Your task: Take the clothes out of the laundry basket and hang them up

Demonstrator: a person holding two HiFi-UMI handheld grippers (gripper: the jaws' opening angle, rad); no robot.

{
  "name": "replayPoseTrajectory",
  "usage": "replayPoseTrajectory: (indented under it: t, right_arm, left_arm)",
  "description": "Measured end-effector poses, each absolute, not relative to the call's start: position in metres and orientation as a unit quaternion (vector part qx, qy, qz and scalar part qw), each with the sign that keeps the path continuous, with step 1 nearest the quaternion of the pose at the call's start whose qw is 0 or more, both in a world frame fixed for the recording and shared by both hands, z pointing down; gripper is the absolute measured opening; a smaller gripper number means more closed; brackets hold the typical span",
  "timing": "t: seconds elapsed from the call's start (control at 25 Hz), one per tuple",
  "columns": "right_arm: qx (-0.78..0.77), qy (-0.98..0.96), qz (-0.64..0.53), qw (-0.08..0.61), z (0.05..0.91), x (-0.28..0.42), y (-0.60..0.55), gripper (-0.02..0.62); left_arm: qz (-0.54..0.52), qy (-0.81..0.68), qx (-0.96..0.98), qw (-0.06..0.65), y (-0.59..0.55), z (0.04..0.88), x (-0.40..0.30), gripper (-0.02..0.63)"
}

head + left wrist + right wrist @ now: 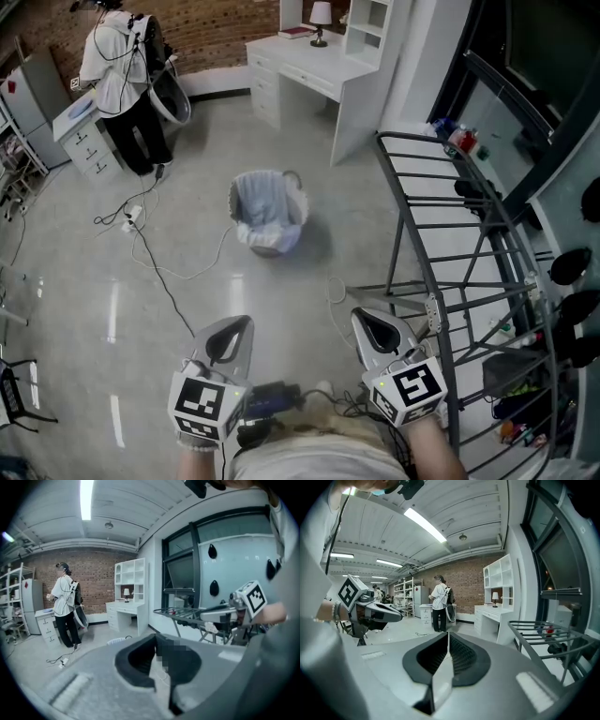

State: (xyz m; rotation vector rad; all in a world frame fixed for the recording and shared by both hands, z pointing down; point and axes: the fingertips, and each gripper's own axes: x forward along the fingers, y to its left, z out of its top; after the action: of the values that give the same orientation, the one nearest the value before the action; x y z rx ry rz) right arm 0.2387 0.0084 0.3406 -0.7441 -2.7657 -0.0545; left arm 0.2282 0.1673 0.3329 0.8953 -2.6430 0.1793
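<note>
We hold both tools low over a glossy, pale grey floor (84,281). The left hand-held gripper (234,325) has its two jaws pressed together with nothing between them. Its gripper view shows smooth grey moulded shells round a dark hollow, where the pads meet in a thin seam. The right hand-held gripper (368,321) is the same: its ribbed black pads are closed edge to edge and it holds nothing. Each tool carries a cube printed with black-and-white square markers.

The basket (235,201) stands on the floor ahead of us, well apart from both tools. It is round and open-topped, with a thin looped handle at its far rim. Soft, crumpled pale fabric (267,208) fills it and drapes over its edge. We cannot tell whether that is the clothes or a liner.

To the basket's right stands the rack (412,234), a frame of dark, slim metal tubes with parallel rails. Its rails are bare on our side. Small red and blue items, too small to name, sit at its far end.

A thin cable (159,274) snakes across the floor to the left of the basket. Beyond the basket a white counter (309,73) with drawers carries a small shaded lamp (321,19). A person (117,58) in a loose white top stands by a rough red brick wall (211,28).
</note>
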Motion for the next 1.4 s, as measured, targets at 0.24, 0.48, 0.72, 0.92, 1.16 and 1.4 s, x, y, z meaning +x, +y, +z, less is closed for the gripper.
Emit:
replayPoseTrajectory:
  t: [0.24,0.48,0.72,0.92,1.16,1.4]
  right_arm:
    - [-0.257,-0.956,-0.015,0.138,0.341,0.237,0.020,0.098]
    - [-0.246,-0.960,-0.017,0.135,0.337,0.231,0.036,0.110]
    - [-0.234,-0.965,-0.021,0.120,0.337,0.223,0.060,0.110]
    - [-0.229,-0.965,-0.016,0.126,0.346,0.218,0.064,0.110]
    - [-0.239,-0.962,-0.006,0.131,0.348,0.178,0.070,0.110]
    - [-0.264,-0.956,-0.003,0.130,0.365,0.101,0.065,0.110]
  left_arm:
    - [0.055,-0.929,0.323,0.171,0.175,0.333,0.224,0.138]
    - [0.052,-0.931,0.323,0.163,0.196,0.329,0.216,0.138]
    - [0.059,-0.931,0.329,0.146,0.224,0.328,0.205,0.138]
    - [0.060,-0.932,0.332,0.133,0.233,0.328,0.194,0.133]
    - [0.043,-0.937,0.318,0.139,0.240,0.327,0.158,0.133]
    - [0.055,-0.936,0.313,0.149,0.232,0.345,0.101,0.135]
